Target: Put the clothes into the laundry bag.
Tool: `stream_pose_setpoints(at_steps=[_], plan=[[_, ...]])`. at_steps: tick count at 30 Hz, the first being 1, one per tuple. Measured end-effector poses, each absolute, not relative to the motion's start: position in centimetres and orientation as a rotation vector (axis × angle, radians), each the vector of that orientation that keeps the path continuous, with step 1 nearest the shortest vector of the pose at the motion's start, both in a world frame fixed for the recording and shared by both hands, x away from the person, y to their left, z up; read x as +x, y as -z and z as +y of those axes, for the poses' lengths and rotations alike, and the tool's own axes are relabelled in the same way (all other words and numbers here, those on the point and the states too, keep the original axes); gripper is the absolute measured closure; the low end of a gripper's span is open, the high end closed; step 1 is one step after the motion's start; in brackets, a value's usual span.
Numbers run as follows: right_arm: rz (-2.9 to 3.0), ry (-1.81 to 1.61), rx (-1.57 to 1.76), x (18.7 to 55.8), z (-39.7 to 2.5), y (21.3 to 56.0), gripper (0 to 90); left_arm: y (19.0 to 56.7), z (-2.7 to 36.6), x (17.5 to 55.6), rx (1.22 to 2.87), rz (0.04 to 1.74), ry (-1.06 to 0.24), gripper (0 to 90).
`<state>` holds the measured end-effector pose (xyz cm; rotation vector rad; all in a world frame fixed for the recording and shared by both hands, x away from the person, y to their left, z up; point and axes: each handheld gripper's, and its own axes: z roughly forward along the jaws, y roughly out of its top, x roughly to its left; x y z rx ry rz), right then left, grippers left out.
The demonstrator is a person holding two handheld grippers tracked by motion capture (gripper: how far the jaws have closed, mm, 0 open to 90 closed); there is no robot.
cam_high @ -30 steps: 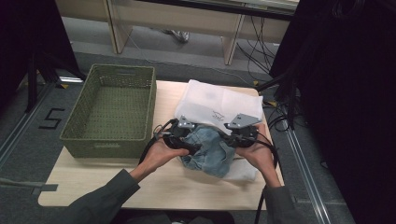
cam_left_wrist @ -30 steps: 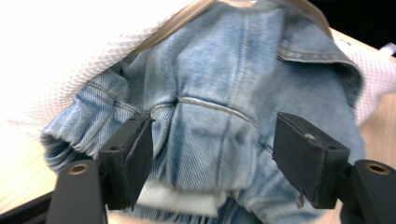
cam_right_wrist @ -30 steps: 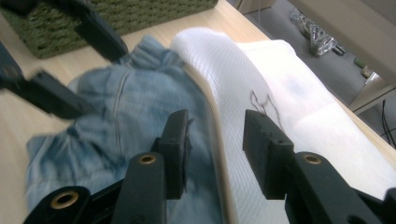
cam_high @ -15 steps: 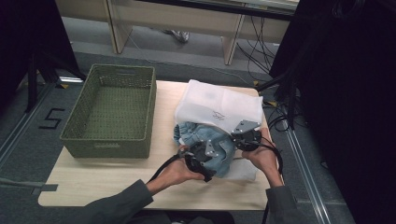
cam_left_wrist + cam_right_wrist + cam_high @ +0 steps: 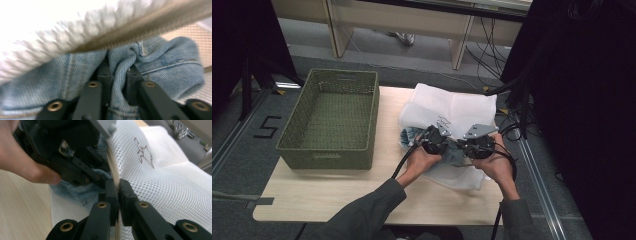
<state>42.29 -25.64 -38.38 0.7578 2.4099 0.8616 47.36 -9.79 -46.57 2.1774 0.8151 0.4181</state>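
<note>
A pale blue denim garment (image 5: 160,60) is shown partly inside a white mesh bag (image 5: 462,107) on the worktop (image 5: 312,192), a fold being clenched in the jaws of the left gripper (image 5: 433,140). The bag's zip edge (image 5: 113,176) is pinched by the right gripper (image 5: 476,145). Insertion is judged unfinished; the green basket (image 5: 292,150) lies empty beside.

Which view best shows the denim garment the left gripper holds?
The left gripper view: a fold of the denim garment sits pinched between its black jaws, seams sharp. The right gripper view shows a blue scrap beside the mesh bag. In the high view it is mostly hidden.
</note>
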Motion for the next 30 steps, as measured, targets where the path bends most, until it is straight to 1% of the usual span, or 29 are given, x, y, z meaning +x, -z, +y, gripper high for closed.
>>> stream_pose_setpoints(at_steps=[3, 5, 7, 9, 12, 13, 15, 18, 20, 21, 22, 24, 27, 30], plan=[[2.434, -0.852, 0.779, 42.5, -25.9, 39.3, 87.3, 46.8, -9.6, 46.4, 2.153, 0.801, -0.389, 59.2], [2.439, -0.860, 0.794, 42.6, -26.0, 39.7, 87.2, 46.3, -9.0, 45.8, 2.129, 0.797, -0.338, 49.3], [2.439, -0.863, 0.775, 42.7, -26.2, 39.7, 87.1, 45.5, -7.6, 45.0, 2.141, 0.772, -0.309, 42.3], [2.430, -0.865, 0.797, 42.6, -26.3, 39.7, 87.0, 44.8, -6.4, 44.3, 2.169, 0.752, -0.319, 34.3], [2.434, -0.864, 0.790, 42.6, -26.3, 39.7, 86.9, 43.9, -4.1, 43.0, 2.185, 0.706, -0.369, 28.2], [2.437, -0.865, 0.807, 42.6, -26.3, 39.7, 86.9, 43.8, -3.4, 42.8, 2.193, 0.689, -0.375, 27.6], [2.434, -0.862, 0.788, 42.6, -26.1, 39.8, 86.9, 44.6, -2.7, 42.6, 2.226, 0.680, -0.373, 25.4], [2.437, -0.858, 0.786, 42.6, -25.9, 39.7, 86.9, 46.3, -3.2, 42.9, 2.255, 0.688, -0.357, 26.3], [2.433, -0.860, 0.789, 42.6, -25.7, 39.7, 86.8, 47.5, -4.1, 43.2, 2.314, 0.659, -0.331, 32.0], [2.432, -0.860, 0.753, 42.7, -25.7, 39.6, 86.9, 48.2, -4.7, 43.3, 2.349, 0.644, -0.334, 39.4], [2.437, -0.862, 0.768, 42.5, -25.6, 39.6, 86.9, 48.6, -5.0, 43.4, 2.377, 0.629, -0.354, 49.6], [2.440, -0.866, 0.770, 42.5, -25.5, 39.6, 86.9, 48.9, -5.7, 43.9, 2.379, 0.667, -0.392, 64.1], [2.464, -0.871, 0.763, 42.4, -25.1, 39.7, 86.9, 48.1, -6.2, 44.2, 2.317, 0.729, -0.395, 73.8], [2.457, -0.907, 0.733, 42.2, -24.9, 39.1, 87.0, 46.8, -6.6, 44.6, 2.229, 0.777, -0.407, 76.2]])
